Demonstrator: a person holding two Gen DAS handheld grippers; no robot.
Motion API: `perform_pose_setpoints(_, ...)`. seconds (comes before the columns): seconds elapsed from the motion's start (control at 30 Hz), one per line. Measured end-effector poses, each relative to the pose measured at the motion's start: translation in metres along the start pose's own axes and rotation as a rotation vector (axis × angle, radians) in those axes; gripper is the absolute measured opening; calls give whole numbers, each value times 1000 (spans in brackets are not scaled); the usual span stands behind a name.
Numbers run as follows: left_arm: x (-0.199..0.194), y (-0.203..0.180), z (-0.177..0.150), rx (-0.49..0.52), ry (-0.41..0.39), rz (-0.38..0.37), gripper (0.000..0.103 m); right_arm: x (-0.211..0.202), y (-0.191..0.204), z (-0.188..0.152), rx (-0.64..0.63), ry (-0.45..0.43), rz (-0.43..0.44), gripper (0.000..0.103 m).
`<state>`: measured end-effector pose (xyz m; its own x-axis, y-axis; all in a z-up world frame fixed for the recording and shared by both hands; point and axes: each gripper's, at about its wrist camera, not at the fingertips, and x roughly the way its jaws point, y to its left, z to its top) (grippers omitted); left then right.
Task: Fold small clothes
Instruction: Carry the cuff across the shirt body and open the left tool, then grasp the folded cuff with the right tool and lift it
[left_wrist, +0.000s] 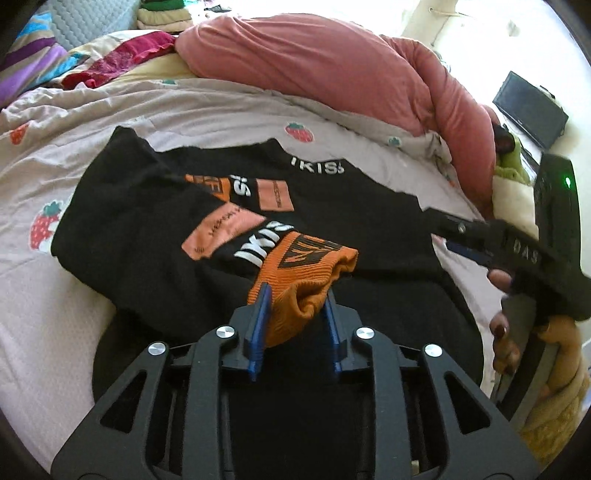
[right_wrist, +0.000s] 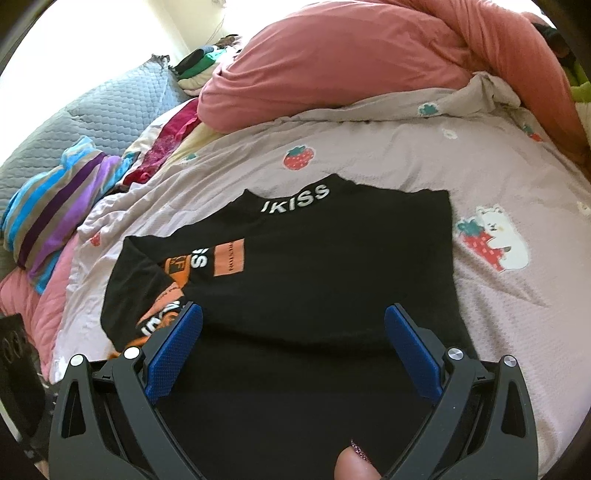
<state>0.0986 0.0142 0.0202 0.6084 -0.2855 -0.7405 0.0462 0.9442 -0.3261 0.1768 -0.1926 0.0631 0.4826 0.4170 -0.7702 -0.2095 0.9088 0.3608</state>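
A small black sweater (left_wrist: 177, 221) with orange patches and white lettering lies back-up on the bed, also in the right wrist view (right_wrist: 332, 266). Its left sleeve is folded across the body. My left gripper (left_wrist: 295, 299) is shut on the sleeve's orange ribbed cuff (left_wrist: 306, 273), held just above the sweater. My right gripper (right_wrist: 293, 332) is open and empty, hovering over the sweater's lower middle; it shows at the right edge of the left wrist view (left_wrist: 465, 240). The right side of the sweater is folded in, giving a straight edge.
The pinkish strawberry-print sheet (right_wrist: 443, 155) covers the bed. A bulky pink duvet (left_wrist: 314, 55) lies behind the sweater. A striped blue-purple garment (right_wrist: 55, 206) and a red cloth (right_wrist: 170, 144) lie at the left. A dark device (left_wrist: 528, 107) sits at far right.
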Motion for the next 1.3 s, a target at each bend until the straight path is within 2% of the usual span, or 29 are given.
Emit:
perform_pose_setpoints(0.17,-9,5,-9,19,-3,-5,32,9,14,-8,-12,46,36,98)
perform_pose_setpoints(0.27,-19,13,-11,-2,-21,4,33,16,25,-15,-22,80,67,98)
perform_pose_setpoints(0.37,-28,27,-9,-34,-43,51,43,28,38,-26,-24,140,112,98)
perform_pose_setpoints(0.47,-40,40,-5,-64,-70,81,46,41,52,-43,-31,196,130,98)
perform_pose_setpoints(0.5,-45,43,-5,-72,-80,92,53,44,57,-47,-38,208,132,98)
perform_pose_setpoints(0.57,-54,49,-4,-77,-106,128,61,53,68,-58,-64,234,148,98)
perform_pose_setpoints(0.6,-59,52,-4,-72,-122,163,62,57,73,-62,-77,240,150,98)
perform_pose_setpoints(0.7,-70,62,-5,-86,-143,204,62,64,84,-67,-106,215,124,96)
perform_pose_setpoints(0.77,-76,68,-5,-110,-153,203,63,69,89,-66,-117,207,128,84)
perform_pose_setpoints(0.83,-83,75,-6,-127,-167,214,63,71,95,-66,-141,195,136,82)
perform_pose_setpoints(0.93,-88,84,-8,-156,-182,236,67,73,96,-64,-135,178,149,74)
perform_pose_setpoints(0.97,-90,88,-8,-170,-184,239,67,74,96,-63,-135,170,151,65)
perform_pose_setpoints(1.0,-92,90,-8,-177,-185,239,67,73,97,-62,-139,157,147,60)
perform_pose_setpoints(1.03,-93,92,-9,-185,-188,240,67,73,97,-61,-142,150,149,50)
perform_pose_setpoints(1.07,-95,95,-9,-194,-191,240,67,72,97,-60,-144,142,165,31)
perform_pose_setpoints(1.1,-96,96,-9,-199,-194,241,67,71,98,-58,-150,131,175,22)
perform_pose_setpoints(1.17,-97,99,-8,-209,-196,244,67,67,99,-53,-170,104,176,15)
perform_pose_setpoints(1.3,-98,103,-9,-221,-195,248,67,51,99,-32,-197,37,205,14)
